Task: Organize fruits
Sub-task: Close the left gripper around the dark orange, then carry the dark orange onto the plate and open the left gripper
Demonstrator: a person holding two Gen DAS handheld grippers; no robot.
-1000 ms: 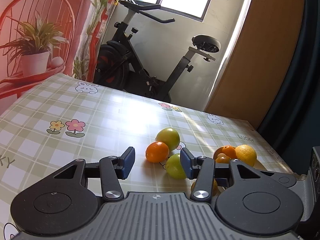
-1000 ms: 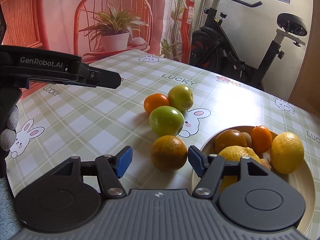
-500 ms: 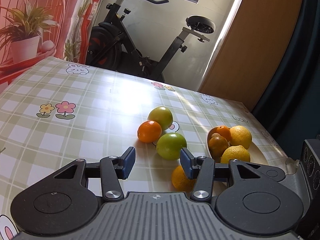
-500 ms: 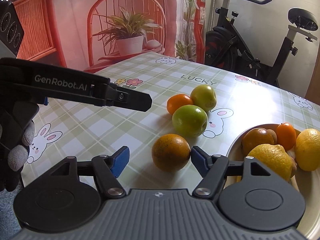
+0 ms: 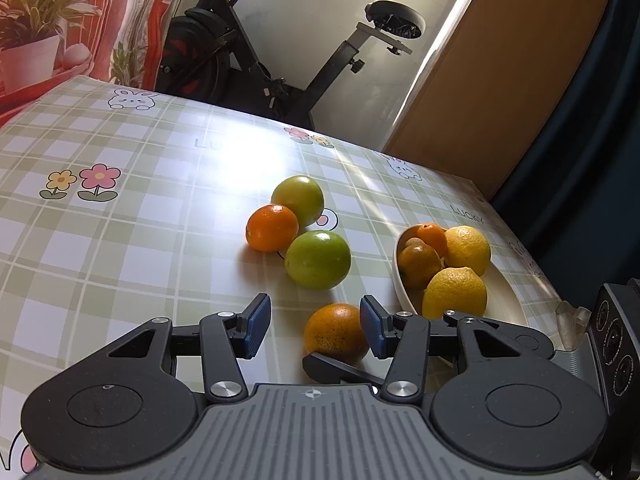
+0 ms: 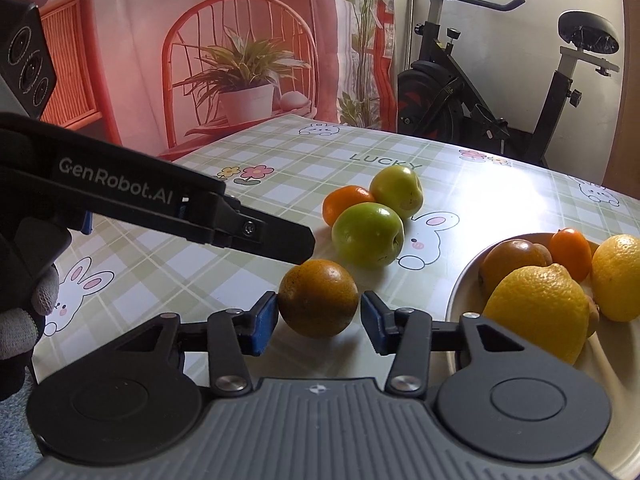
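Right gripper [image 6: 320, 322] spread wide, straddling the speckled dull-orange fruit [image 6: 318, 298] at lower centre on the checked table [image 6: 280, 152]; left pad touching, right pad apart. Left gripper [image 5: 314, 326] spread, empty. Advice: centre first, close gently, lift clear, set into white bowl [image 6: 460, 292] lower right.

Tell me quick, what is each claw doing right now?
Left gripper: open, holding nothing.
Right gripper: open around the speckled orange on the table, jaws not yet shut on it.
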